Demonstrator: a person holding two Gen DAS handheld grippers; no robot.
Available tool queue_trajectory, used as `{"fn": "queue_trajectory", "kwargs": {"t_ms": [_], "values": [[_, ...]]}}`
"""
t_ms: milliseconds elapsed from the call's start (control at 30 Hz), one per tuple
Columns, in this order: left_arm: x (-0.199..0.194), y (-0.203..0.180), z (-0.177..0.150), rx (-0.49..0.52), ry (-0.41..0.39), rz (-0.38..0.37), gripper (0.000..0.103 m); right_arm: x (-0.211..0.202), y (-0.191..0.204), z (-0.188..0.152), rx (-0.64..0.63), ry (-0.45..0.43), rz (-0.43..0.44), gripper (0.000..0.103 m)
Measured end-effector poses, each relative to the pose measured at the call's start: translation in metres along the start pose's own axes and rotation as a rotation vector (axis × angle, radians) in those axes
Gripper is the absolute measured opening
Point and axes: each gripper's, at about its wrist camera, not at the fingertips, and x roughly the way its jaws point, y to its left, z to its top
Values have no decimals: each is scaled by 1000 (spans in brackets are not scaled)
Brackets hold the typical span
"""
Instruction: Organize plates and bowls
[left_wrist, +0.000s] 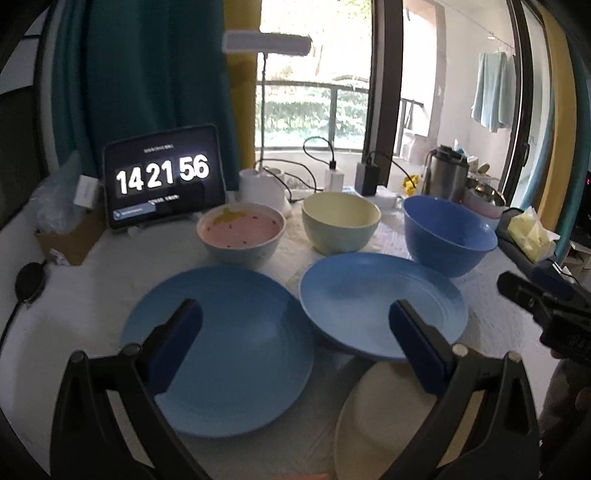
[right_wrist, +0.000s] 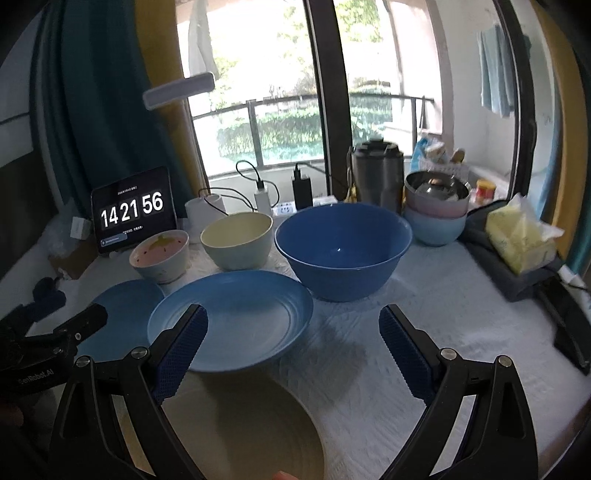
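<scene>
Two blue plates lie on the white table: a flat one (left_wrist: 229, 350) (right_wrist: 122, 314) on the left and a ridged one (left_wrist: 369, 299) (right_wrist: 240, 314) beside it, its near edge resting on a cream plate (left_wrist: 376, 424) (right_wrist: 251, 424) at the front. Behind them stand a pink bowl (left_wrist: 242, 230) (right_wrist: 160, 254), a cream bowl (left_wrist: 340, 221) (right_wrist: 236, 236) and a large blue bowl (left_wrist: 447, 236) (right_wrist: 341, 247). My left gripper (left_wrist: 295, 325) hovers open above the two blue plates. My right gripper (right_wrist: 293, 332) hangs open above the ridged plate's right edge, holding nothing.
A tablet clock (left_wrist: 164, 177) stands at the back left beside a lamp base (left_wrist: 260, 186) and chargers. A steel jug (right_wrist: 376, 177), stacked bowls (right_wrist: 436, 218) and a tissue pack (right_wrist: 521, 232) crowd the back right. Bare cloth (right_wrist: 461, 314) lies to the right.
</scene>
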Motion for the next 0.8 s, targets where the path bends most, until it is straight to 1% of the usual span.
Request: {"fn": "queue_trajectory", "kwargs": {"t_ms": [33,67,167,200,233,267,367,433,500,567,600,633,667,733,800], "values": [[5,-1,1,0,11,-8,101,5,-1,0,6,15,9,95],[13,-2,2,-2,29,-18,101,13,-3,0,18,38,18,92],[34,-3,4,-4,77,-25,101,34,-10,0,54,104,17,85],[39,-3,4,-5,88,-28,98,43,-13,0,67,131,22,84],[44,-4,5,-5,101,-34,91,48,-15,0,79,150,28,82],[51,-4,5,-5,120,-40,89,52,-17,0,89,165,33,78],[64,-4,5,-14,161,-51,85,63,-19,-1,102,202,41,75],[69,-4,3,-19,180,-56,77,69,-18,-1,104,219,45,72],[74,-5,2,-12,201,-59,74,75,-18,-1,107,240,54,70],[79,-6,1,-11,226,-66,67,82,-19,-2,114,268,50,64],[81,-7,0,-11,236,-69,63,85,-19,-3,114,281,45,62],[83,-7,-1,-10,248,-71,57,87,-19,-3,114,291,40,58],[85,-8,-1,-7,263,-71,55,90,-19,-4,112,302,36,51],[90,-10,-3,-2,289,-79,47,94,-19,-5,110,327,33,43],[91,-12,-4,1,298,-98,43,95,-18,-4,108,335,49,40]]}}
